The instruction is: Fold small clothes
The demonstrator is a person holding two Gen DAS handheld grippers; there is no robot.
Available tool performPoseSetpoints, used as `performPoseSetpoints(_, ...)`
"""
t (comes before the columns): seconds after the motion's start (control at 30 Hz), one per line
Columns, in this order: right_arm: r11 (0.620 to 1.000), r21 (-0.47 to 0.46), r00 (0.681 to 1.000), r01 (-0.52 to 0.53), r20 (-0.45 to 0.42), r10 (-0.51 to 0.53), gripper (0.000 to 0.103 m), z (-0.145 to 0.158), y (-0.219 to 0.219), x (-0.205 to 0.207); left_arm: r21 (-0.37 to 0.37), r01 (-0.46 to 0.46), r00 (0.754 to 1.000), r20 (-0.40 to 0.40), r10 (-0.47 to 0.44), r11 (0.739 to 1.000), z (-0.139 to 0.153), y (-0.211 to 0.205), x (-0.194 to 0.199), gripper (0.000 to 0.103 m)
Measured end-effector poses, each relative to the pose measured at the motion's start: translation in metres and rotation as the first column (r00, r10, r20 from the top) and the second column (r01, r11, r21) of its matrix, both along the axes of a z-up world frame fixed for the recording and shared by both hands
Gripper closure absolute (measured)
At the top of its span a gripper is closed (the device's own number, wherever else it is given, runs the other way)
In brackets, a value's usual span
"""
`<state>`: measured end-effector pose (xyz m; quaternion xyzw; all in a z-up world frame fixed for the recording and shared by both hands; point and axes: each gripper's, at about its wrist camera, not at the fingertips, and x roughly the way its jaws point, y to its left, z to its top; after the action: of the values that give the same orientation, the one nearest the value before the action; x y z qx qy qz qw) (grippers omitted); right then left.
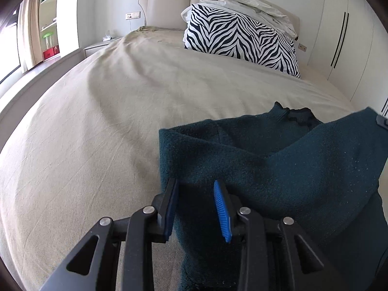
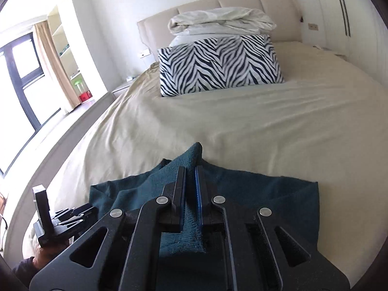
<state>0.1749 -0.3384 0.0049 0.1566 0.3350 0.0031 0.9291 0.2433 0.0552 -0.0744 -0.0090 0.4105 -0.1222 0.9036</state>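
Pinching a dark teal sweater [image 2: 242,189] on the bed [image 2: 242,121], the right hand-held gripper [image 2: 190,169] is clamped; the left [image 1: 195,186] stands spread.

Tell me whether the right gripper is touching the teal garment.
Touching. The right wrist view shows the right gripper shut on a raised fold of the teal garment, cloth pinched between both pads.

A wide bed covered by a beige sheet [image 2: 242,121] is backed by a padded cream headboard [image 2: 242,4]. A zebra-striped pillow [image 2: 218,65] is topped by rumpled white bedding [image 2: 218,21]. White walls, tan curtains [image 2: 58,63] and a dark-framed window [image 2: 21,77] are lit by daylight.
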Motion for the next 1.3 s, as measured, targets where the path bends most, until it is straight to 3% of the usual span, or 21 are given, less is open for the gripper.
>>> performPoseSetpoints(0.1,0.993,0.064,0.985,0.097,-0.151,-0.087,0.097,-0.057,-0.041,0.007,-0.013,-0.037,0.999,0.010,0.037,0.999,0.001,0.006,-0.002,0.070)
performPoseSetpoints(0.17,0.980,0.066,0.962,0.188,-0.213,-0.171,0.103,-0.088,-0.064,0.001,-0.018,-0.072,0.997,-0.005,0.072,0.997,-0.002,0.013,-0.001,0.067)
performPoseSetpoints(0.23,0.958,0.133,0.948,0.254,-0.229,-0.220,0.103,-0.106,-0.086,-0.012,-0.045,-0.073,0.997,-0.030,0.071,0.996,-0.006,0.017,0.003,0.066)
performPoseSetpoints(0.3,0.946,0.141,0.935,0.293,-0.251,-0.252,0.103,-0.116,-0.099,-0.019,-0.032,-0.072,0.997,-0.021,0.071,0.997,-0.004,0.014,0.001,0.067)
performPoseSetpoints(0.43,0.940,0.226,0.955,0.256,-0.211,-0.209,0.100,-0.116,-0.104,-0.023,-0.054,-0.106,0.993,0.038,0.108,0.993,0.009,0.019,-0.010,0.067)
performPoseSetpoints(0.5,0.949,0.222,0.967,0.222,-0.176,-0.185,0.092,-0.108,-0.098,-0.019,-0.123,-0.136,0.988,0.055,0.143,0.983,0.019,0.033,-0.015,0.067)
performPoseSetpoints(0.53,0.955,0.219,0.972,0.200,-0.169,-0.165,0.077,-0.102,-0.092,-0.021,-0.155,-0.149,0.986,0.058,0.159,0.977,0.024,0.040,-0.015,0.067)
performPoseSetpoints(0.57,0.960,0.214,0.974,0.180,-0.172,-0.144,0.055,-0.100,-0.086,-0.019,-0.176,-0.159,0.983,0.066,0.173,0.971,0.030,0.047,-0.016,0.067)
performPoseSetpoints(0.6,0.963,0.213,0.977,0.163,-0.173,-0.127,0.046,-0.096,-0.079,-0.017,-0.190,-0.162,0.981,0.076,0.179,0.968,0.036,0.054,-0.016,0.067)
performPoseSetpoints(0.8,0.987,0.143,0.958,0.072,-0.284,-0.028,0.045,-0.114,-0.037,-0.001,-0.269,-0.122,0.988,0.058,0.143,0.955,0.048,0.065,-0.014,0.068)
performPoseSetpoints(0.9,0.998,0.042,0.959,0.055,-0.279,-0.041,0.045,-0.116,-0.020,-0.004,-0.204,-0.033,0.994,0.091,0.052,0.978,0.051,0.035,-0.020,0.068)
performPoseSetpoints(1.03,1.000,0.016,0.966,0.011,-0.257,-0.006,0.049,-0.105,-0.004,-0.004,-0.068,0.023,0.999,0.041,-0.021,0.997,0.028,-0.004,-0.020,0.067)
performPoseSetpoints(1.1,1.000,-0.017,0.967,-0.014,-0.256,0.009,0.049,-0.102,0.004,-0.002,0.029,-0.009,1.000,-0.013,0.009,1.000,0.007,-0.013,-0.015,0.068)
performPoseSetpoints(1.23,1.000,-0.012,0.954,0.004,-0.299,-0.008,0.051,-0.116,-0.005,-0.003,0.098,-0.024,1.000,-0.006,0.025,0.995,0.001,-0.012,-0.015,0.067)
performPoseSetpoints(1.3,1.000,-0.001,0.959,0.013,-0.283,-0.012,0.052,-0.118,-0.014,-0.009,0.134,-0.047,0.999,0.000,0.047,0.990,-0.004,-0.009,-0.017,0.056)
